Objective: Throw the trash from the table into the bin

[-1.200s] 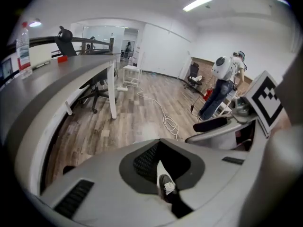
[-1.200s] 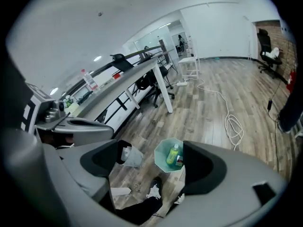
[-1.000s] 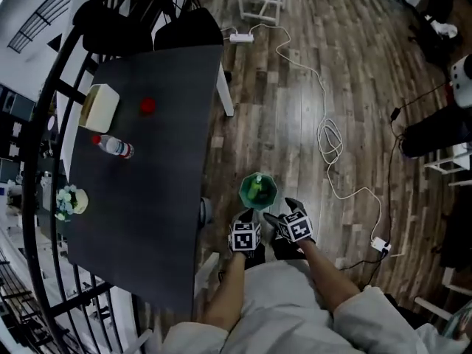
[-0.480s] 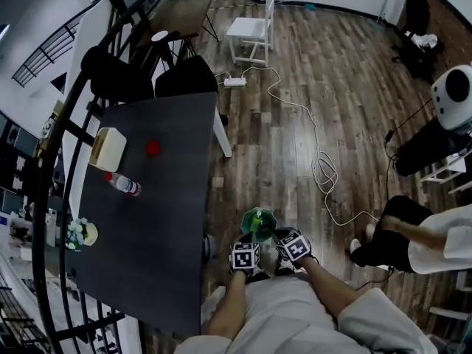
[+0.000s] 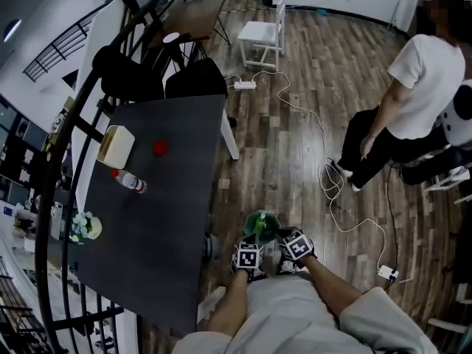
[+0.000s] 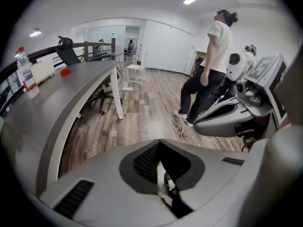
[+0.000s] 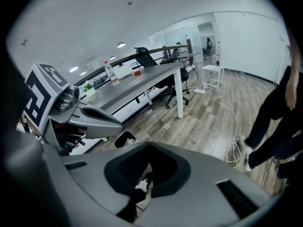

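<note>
Green bin (image 5: pixel 259 223) stands on the floor beside the table (image 5: pixel 162 220) in the head view, and a bottle (image 5: pixel 129 182) waits on the table. Left gripper view: the left hand-held gripper (image 6: pixel 163 186) is pressed together, empty. Right gripper view: the right hand-held gripper (image 7: pixel 144 183), spread a second ago, has closed on nothing, so one drop looks finished.

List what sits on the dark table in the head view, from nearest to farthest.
small flower pot → plastic bottle → beige box; the red object lies level with the box, so it has no clear place.
</note>
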{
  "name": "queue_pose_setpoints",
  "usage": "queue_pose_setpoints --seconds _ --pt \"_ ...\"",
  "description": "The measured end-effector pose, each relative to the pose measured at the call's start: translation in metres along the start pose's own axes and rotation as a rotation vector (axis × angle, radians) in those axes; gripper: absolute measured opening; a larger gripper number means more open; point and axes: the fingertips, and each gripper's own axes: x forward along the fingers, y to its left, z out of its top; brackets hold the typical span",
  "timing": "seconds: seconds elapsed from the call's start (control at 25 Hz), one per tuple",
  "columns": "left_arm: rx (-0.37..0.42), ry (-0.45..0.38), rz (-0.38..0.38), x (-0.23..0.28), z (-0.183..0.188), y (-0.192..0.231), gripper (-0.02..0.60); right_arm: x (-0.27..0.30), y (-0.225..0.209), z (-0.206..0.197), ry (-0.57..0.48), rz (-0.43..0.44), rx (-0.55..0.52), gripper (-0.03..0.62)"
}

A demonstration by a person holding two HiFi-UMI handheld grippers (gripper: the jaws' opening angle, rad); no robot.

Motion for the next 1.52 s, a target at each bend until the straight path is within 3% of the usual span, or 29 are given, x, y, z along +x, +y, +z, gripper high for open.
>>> queue_pose_setpoints --seconds 0.28,0.44,0.68,0.96,1.28,1.52 --pt "-0.077 -0.042 0.102 -0.010 0.011 0.020 0.029 0.000 -0.011 0.030 -0.056 0.025 -0.006 0.018" --pt "-0.110 -0.126 0.176 -0.034 0.026 0.035 0.029 0.003 -0.006 0.056 -0.116 0.064 0.004 0.018" --pt "-0.179 -0.328 0.499 -0.116 0.034 0.115 0.029 0.021 0.044 0.090 -0.251 0.199 -0.017 0.018" --pt "-0.279 -0.436 0.701 -0.194 0.022 0.169 0.029 0.029 0.107 0.151 -0.333 0.321 -0.160 0.018" --pt "-0.379 -0.545 0.792 -0.226 0.043 0.252 0.029 0.061 0.170 0.236 -0.387 0.420 -0.307 0.028" --pt "-0.370 -0.609 0.798 -0.261 0.078 0.331 0.029 0.107 0.234 0.315 -0.412 0.481 -0.420 0.032"
